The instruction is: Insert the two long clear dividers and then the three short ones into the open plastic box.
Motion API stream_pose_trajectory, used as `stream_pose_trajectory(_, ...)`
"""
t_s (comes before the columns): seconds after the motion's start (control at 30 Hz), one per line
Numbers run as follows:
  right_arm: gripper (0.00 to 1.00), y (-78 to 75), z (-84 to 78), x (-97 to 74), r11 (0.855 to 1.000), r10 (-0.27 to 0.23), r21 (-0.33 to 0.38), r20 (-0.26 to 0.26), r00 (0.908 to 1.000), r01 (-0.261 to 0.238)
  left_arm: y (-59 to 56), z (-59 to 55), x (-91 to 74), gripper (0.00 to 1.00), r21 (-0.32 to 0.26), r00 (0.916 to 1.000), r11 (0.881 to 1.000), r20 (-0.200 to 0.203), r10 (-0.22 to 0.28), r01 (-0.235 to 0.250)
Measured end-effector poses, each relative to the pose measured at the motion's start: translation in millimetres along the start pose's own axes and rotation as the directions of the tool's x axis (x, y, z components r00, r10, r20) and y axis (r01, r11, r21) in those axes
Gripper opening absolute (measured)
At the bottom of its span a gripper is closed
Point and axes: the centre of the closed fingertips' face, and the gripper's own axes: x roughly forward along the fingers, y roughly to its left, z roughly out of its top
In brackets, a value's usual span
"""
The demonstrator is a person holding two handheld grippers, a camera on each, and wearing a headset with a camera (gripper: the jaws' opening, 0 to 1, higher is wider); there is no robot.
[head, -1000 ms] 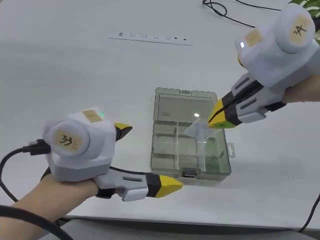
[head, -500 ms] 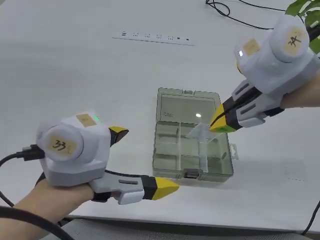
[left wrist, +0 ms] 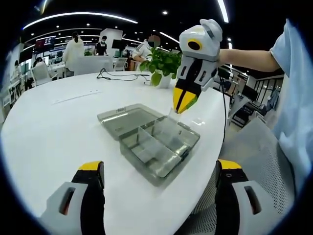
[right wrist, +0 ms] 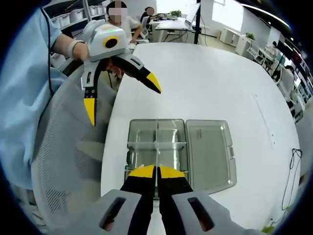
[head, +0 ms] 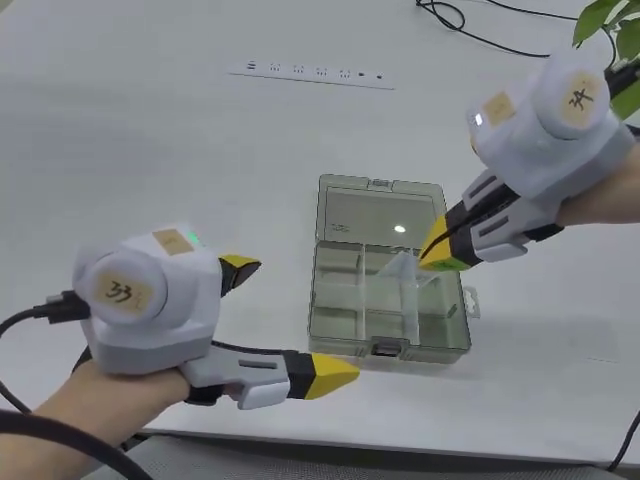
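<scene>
Right gripper (head: 440, 255) was pinched shut on a clear divider (head: 400, 268), tilted over the right side of the open plastic box (head: 330, 330). I judged it needed squaring to the wall slots before pressing down. Left gripper (head: 295, 318) was wide open and empty, near the box's front-left. Power strip (head: 315, 72) and cable (head: 480, 35) lay well apart, obstructing nothing.
</scene>
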Motion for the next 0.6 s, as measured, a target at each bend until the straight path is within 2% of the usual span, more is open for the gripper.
stream_pose_trajectory(0.6,0.02,5.9,10.1,7.6,1.000,0.012,-0.015,-0.008,0.9999,-0.012,-0.1,-0.2,-0.7,0.94,-0.001,1.0000,1.000,0.000,-0.003,0.003)
